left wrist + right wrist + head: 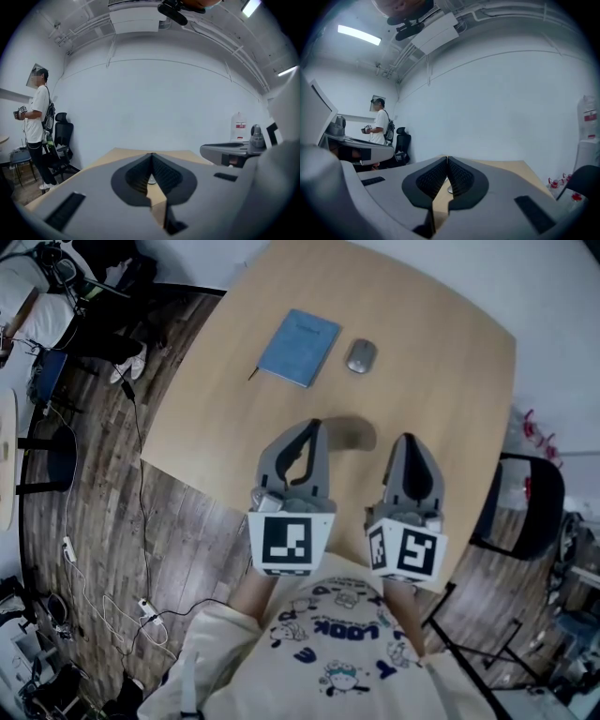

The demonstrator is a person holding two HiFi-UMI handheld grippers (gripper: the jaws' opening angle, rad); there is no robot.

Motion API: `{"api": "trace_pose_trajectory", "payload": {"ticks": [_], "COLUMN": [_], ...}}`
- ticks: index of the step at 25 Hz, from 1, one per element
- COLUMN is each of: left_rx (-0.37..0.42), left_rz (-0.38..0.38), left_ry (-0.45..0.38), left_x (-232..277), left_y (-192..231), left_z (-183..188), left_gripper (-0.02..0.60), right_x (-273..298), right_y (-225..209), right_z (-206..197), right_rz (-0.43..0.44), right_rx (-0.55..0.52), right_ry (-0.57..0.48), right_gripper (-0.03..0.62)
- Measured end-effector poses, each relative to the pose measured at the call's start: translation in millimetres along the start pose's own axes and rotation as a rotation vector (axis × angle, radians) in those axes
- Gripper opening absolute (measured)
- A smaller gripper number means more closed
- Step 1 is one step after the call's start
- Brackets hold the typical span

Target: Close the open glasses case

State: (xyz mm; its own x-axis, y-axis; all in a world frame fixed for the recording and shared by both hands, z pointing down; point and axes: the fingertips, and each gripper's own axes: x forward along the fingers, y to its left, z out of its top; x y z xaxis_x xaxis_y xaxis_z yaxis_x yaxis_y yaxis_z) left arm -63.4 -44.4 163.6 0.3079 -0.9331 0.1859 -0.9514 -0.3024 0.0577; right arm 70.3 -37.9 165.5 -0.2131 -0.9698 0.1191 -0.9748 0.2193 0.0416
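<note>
The left gripper (316, 425) and the right gripper (406, 439) hang side by side over the near part of the desk (450, 381). Both pairs of jaws are closed tight, with nothing in them. The grey glasses case (361, 356) lies on the desk at about 12 o'clock from the grippers, well apart from them. It looks shut. A blue book (300, 346) lies near it at 9 o'clock.
</note>
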Motion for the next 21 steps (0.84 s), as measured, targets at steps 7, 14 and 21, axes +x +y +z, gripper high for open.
{"api": "trace_pose_trajectory", "payload": {"ticks": [7,14,21], "left_rx": [0.002,0.007,0.013], "left_rz": [0.009,0.013,0.011], "left_ry": [-0.007,0.000,0.008], "left_x": [-0.5,-0.2,0.0], "left_y": [3.5,2.7,2.0], "left_z": [3.6,2.2,1.5], "left_gripper": [-0.002,-0.002,-0.002], "right_x": [2.4,3.7,4.0], "right_y": [0.8,-0.9,-1.4], "right_z": [1.8,-0.2,0.1], "right_rz": [0.001,0.002,-0.001], "right_rx": [-0.001,-0.002,-0.007], "right_ry": [-0.002,0.003,0.005], "right_gripper": [0.003,0.003,0.003]}}
